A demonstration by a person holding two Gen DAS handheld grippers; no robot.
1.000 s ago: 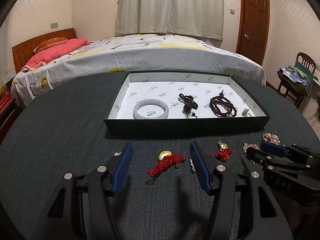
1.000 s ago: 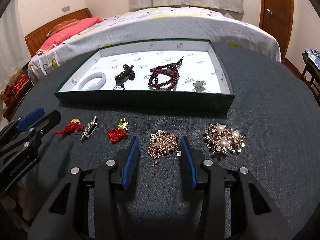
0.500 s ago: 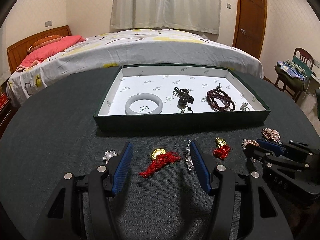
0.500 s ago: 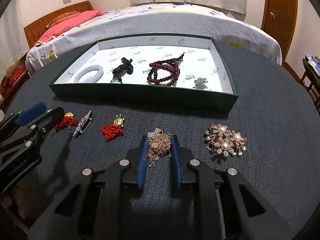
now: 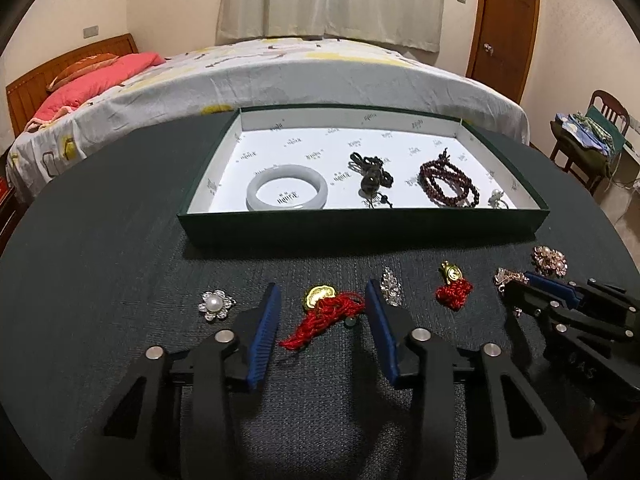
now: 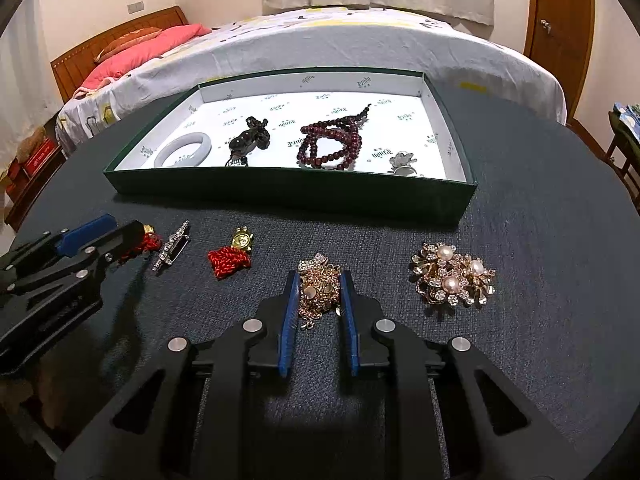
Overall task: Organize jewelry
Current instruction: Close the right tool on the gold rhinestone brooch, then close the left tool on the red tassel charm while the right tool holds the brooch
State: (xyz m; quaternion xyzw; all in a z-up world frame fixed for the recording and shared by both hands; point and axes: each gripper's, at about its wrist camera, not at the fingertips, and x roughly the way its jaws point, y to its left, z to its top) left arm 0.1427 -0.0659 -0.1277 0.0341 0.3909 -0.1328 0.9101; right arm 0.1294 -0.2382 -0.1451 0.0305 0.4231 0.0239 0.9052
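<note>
My left gripper (image 5: pixel 322 290) hovers low over the dark table, jaws closing. A red tassel with a gold charm (image 5: pixel 324 312) lies between its blue pads, which do not squeeze it. My right gripper (image 6: pixel 319 276) is closing too, and its pads press both sides of a gold chain brooch (image 6: pixel 320 290). Beyond them stands the green tray (image 5: pixel 360 226) with a white bangle (image 5: pixel 287 192), a dark pendant (image 5: pixel 370 178), red-brown beads (image 5: pixel 446 186) and a small silver piece (image 5: pixel 497 199).
Loose on the table lie a pearl flower pin (image 5: pixel 216 305), a rhinestone bar pin (image 5: pixel 391 286), a red knot with a gold charm (image 6: pixel 234 258) and a pearl cluster brooch (image 6: pixel 454 276). A bed (image 5: pixel 320 72) sits behind the table and a chair (image 5: pixel 600 128) to the right.
The right jaws drew in from wide apart until they pinched the gold chain brooch. The left gripper drew back slightly, bringing the pearl flower pin into view, and its jaws narrowed around the tassel.
</note>
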